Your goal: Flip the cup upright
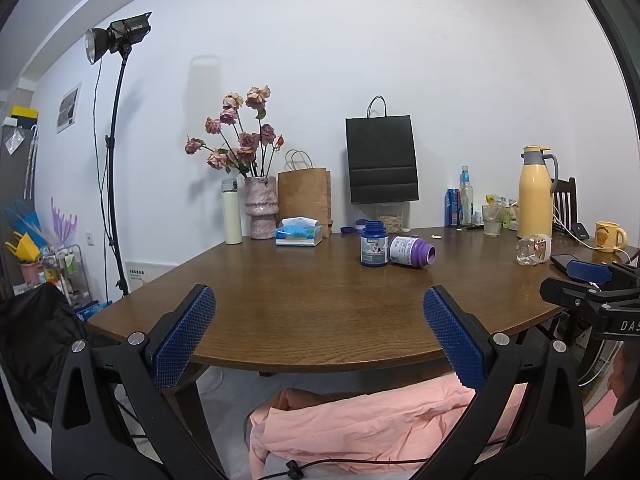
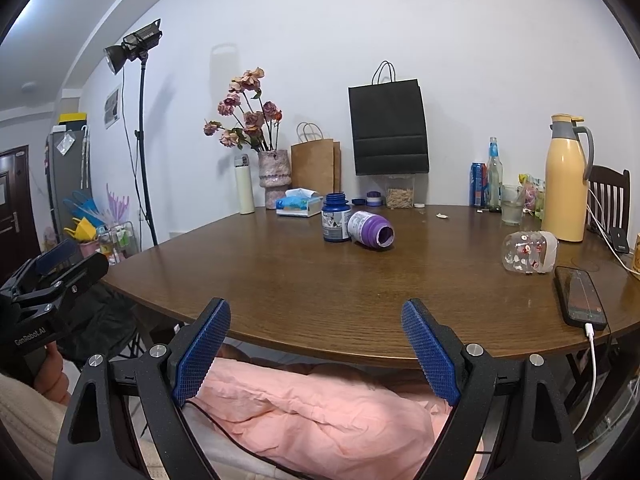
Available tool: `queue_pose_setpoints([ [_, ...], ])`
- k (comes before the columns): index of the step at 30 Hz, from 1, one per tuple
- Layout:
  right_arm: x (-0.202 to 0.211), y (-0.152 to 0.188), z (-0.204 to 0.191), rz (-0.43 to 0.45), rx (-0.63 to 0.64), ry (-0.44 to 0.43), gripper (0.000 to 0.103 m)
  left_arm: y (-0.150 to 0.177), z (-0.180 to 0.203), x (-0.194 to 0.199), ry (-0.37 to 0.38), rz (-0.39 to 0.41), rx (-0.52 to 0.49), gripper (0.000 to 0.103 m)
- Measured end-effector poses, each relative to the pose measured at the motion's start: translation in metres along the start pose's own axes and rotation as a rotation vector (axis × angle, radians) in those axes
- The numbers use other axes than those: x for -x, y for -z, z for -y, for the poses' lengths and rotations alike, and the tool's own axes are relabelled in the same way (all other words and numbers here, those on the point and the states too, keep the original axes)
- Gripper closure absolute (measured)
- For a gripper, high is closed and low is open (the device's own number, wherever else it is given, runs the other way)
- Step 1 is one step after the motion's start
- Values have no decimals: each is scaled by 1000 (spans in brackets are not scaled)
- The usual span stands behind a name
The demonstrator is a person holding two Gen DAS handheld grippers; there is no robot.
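Note:
A clear cup with a red-and-white pattern [image 2: 528, 257] lies on its side on the brown table [image 2: 320, 292], at the right near the yellow jug; in the left wrist view the cup [image 1: 533, 249] is far right. My right gripper [image 2: 316, 348] hangs open before the table's front edge, well short of the cup, nothing between its fingers. My left gripper [image 1: 320, 336] is also open and empty at the front edge. Each gripper shows in the other's view: the right gripper [image 1: 588, 280] at the right edge, the left gripper [image 2: 60, 268] at the left.
A blue jar [image 2: 336, 218] stands mid-table beside a purple bottle [image 2: 370, 230] lying on its side. A phone on a white cable [image 2: 580, 298] lies just right of the cup. The yellow jug [image 2: 564, 180], bottles, a glass, bags, tissue box and vase line the back.

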State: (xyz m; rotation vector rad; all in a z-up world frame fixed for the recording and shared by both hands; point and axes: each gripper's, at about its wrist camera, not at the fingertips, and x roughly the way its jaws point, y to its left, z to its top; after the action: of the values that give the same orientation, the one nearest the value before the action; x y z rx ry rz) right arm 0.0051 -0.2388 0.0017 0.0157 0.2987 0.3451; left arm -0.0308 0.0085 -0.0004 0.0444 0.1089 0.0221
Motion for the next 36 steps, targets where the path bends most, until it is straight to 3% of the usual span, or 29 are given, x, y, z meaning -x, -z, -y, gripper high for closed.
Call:
queue_pose_setpoints([
  [36,-3,0,1,-5,1,-3,12,-1,-2,0,-2,0,2,0],
])
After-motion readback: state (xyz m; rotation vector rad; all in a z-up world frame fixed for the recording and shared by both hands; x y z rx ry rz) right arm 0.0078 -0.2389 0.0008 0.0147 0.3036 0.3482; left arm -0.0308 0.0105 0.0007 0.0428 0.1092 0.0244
